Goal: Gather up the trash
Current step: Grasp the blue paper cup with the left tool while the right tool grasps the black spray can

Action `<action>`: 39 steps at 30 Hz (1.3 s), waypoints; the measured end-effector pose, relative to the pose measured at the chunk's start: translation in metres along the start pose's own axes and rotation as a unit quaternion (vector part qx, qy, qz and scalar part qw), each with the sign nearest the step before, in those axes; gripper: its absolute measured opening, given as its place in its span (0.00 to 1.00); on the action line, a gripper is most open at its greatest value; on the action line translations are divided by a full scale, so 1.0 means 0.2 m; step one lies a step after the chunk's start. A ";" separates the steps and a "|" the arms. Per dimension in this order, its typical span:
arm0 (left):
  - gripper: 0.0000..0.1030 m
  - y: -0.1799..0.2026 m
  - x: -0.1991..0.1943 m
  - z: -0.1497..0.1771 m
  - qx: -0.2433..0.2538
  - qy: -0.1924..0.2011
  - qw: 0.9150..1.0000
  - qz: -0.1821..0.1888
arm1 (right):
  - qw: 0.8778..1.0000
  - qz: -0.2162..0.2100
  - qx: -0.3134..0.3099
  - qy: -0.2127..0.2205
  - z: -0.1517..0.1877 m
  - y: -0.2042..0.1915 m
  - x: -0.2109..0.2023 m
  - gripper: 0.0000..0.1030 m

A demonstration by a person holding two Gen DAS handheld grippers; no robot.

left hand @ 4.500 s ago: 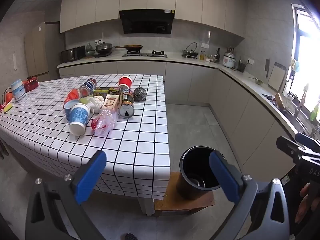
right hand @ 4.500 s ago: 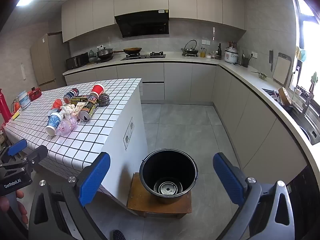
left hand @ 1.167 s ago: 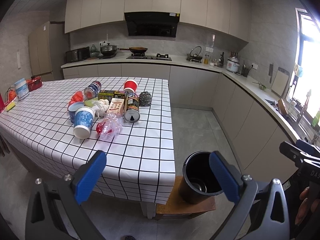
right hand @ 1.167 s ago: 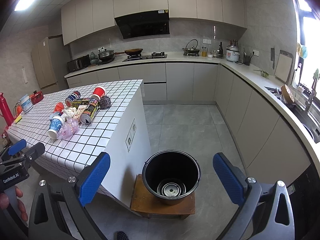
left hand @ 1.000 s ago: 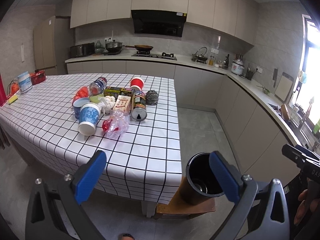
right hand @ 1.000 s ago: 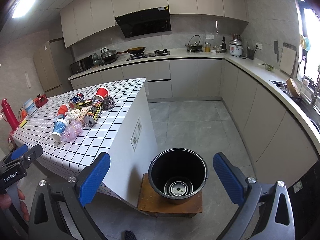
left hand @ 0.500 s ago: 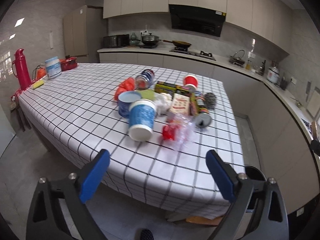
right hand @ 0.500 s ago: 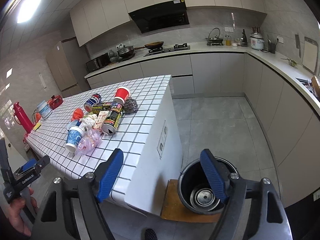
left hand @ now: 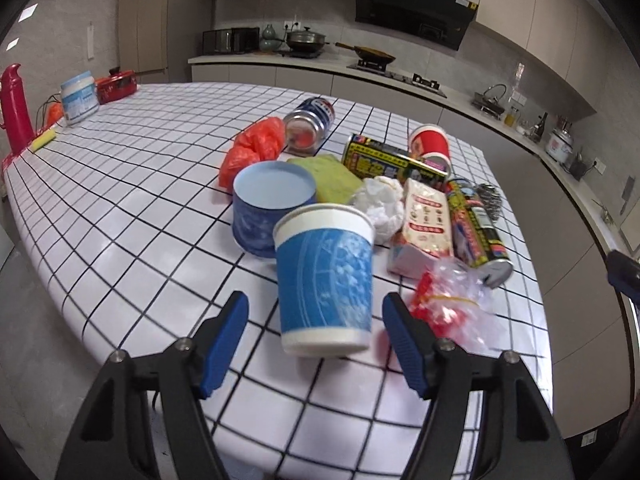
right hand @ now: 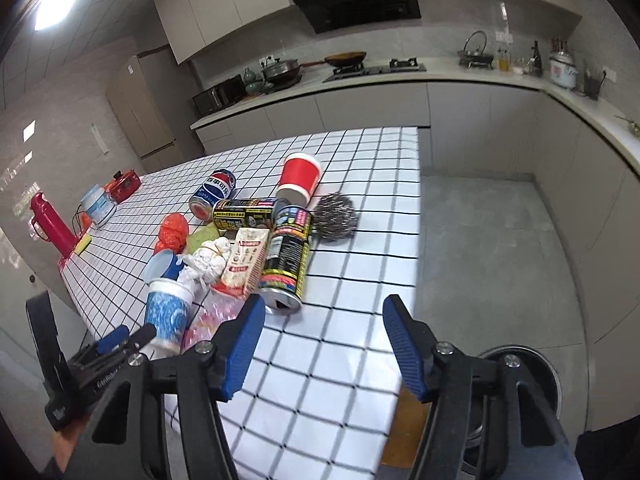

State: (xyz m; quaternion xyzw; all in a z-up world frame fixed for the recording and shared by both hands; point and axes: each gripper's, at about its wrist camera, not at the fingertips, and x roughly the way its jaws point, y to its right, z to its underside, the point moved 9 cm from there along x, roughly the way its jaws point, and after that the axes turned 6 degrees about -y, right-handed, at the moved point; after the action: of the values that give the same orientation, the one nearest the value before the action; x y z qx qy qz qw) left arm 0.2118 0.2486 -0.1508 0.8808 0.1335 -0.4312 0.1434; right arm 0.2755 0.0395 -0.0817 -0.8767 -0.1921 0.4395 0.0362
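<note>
A pile of trash lies on the checked table (left hand: pixel 132 184). A blue paper cup (left hand: pixel 325 276) lies on its side nearest me, also in the right wrist view (right hand: pixel 167 312). My left gripper (left hand: pixel 316 344) is open, its fingers on either side of the cup's rim, apart from it. Beside it are a clear plastic bag (left hand: pixel 452 304), a blue tub (left hand: pixel 272 204), crumpled white paper (left hand: pixel 380 204), a carton (left hand: pixel 424 220) and a dark can (right hand: pixel 286 260). My right gripper (right hand: pixel 324 348) is open and empty over the table's near edge. The black bin (right hand: pixel 516 392) stands on the floor at right.
Further back lie a Pepsi can (right hand: pixel 214 194), a red cup (right hand: pixel 299 178), a steel scourer (right hand: pixel 334 216), an orange bag (left hand: pixel 256 148) and a yellow sponge (left hand: pixel 332 176). A red flask (left hand: pixel 14 108) and white jar (left hand: pixel 79 97) stand at the far left. Counters line the walls.
Both grippers have moved in toward the table. The left one has closed in on the blue paper cup, and its jaws have narrowed. The bin has slid to the lower right.
</note>
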 end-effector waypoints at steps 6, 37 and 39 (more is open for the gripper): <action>0.68 0.00 0.10 -0.04 0.001 -0.015 1.000 0.020 | 1.000 -0.005 -0.001 -0.029 -0.12 -0.14 0.33 0.53; 0.58 -0.10 0.23 -0.13 0.000 -0.031 0.999 0.041 | 0.993 -0.029 0.025 -0.115 -0.24 -0.23 0.90 0.54; 0.58 -0.10 0.19 -0.13 0.006 -0.024 0.999 0.041 | 0.993 -0.038 0.026 -0.105 -0.24 -0.23 0.86 0.54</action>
State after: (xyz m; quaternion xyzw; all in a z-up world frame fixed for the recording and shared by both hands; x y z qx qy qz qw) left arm 0.2465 0.2809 -0.1692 0.8758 0.0914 -0.4465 0.1590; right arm 0.3923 0.1515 -0.1714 -0.8163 -0.2165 0.5326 0.0553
